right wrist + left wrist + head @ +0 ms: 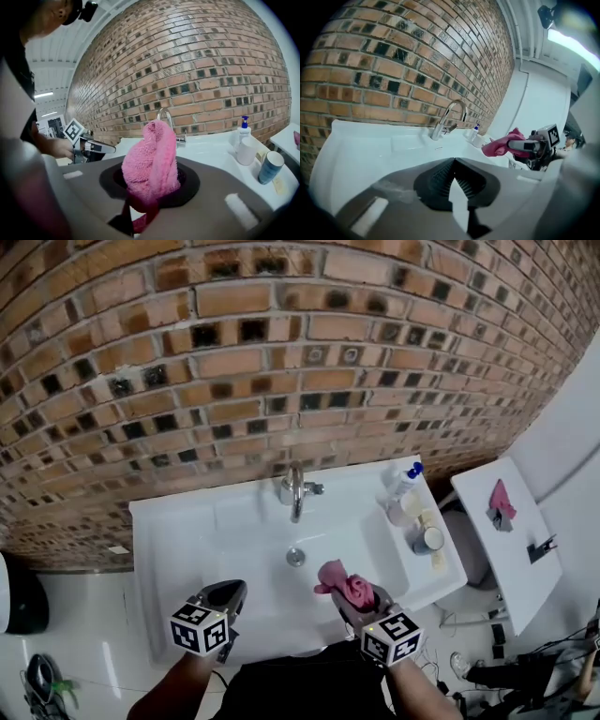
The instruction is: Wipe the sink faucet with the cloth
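Head view: your right gripper (pixel 364 600) pinches the cloth (pixel 339 581) short of the faucet (pixel 295 491), seemingly ready to wipe. Your left gripper (pixel 231 593), pressed together and empty, idles farther left of it.

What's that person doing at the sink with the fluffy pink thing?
A person stands at a white sink with a gripper in each hand. The right gripper is shut on a pink cloth and holds it over the basin, short of the faucet. The left gripper has its jaws together with nothing between them, near the sink's front edge. The cloth has not touched the faucet yet.
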`<move>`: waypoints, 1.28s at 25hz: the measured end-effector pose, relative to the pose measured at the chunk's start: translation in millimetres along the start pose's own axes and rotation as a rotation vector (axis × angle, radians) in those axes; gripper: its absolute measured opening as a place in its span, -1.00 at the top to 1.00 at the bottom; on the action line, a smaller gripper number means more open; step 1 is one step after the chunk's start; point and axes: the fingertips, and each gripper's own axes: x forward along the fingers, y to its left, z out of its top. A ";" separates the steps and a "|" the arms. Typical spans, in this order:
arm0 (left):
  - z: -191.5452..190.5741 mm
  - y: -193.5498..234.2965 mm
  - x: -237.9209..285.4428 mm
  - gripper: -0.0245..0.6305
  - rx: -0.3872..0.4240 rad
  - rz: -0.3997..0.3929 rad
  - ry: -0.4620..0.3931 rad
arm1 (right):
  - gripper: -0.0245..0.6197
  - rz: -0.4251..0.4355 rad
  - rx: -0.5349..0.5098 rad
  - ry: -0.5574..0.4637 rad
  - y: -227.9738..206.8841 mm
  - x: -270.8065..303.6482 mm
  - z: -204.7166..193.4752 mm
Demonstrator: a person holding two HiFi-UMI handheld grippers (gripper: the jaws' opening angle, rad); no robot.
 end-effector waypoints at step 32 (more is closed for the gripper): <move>-16.8 -0.4 107.0 0.91 -0.225 0.241 0.082 | 0.58 0.203 0.095 -0.028 -222.2 211.7 38.8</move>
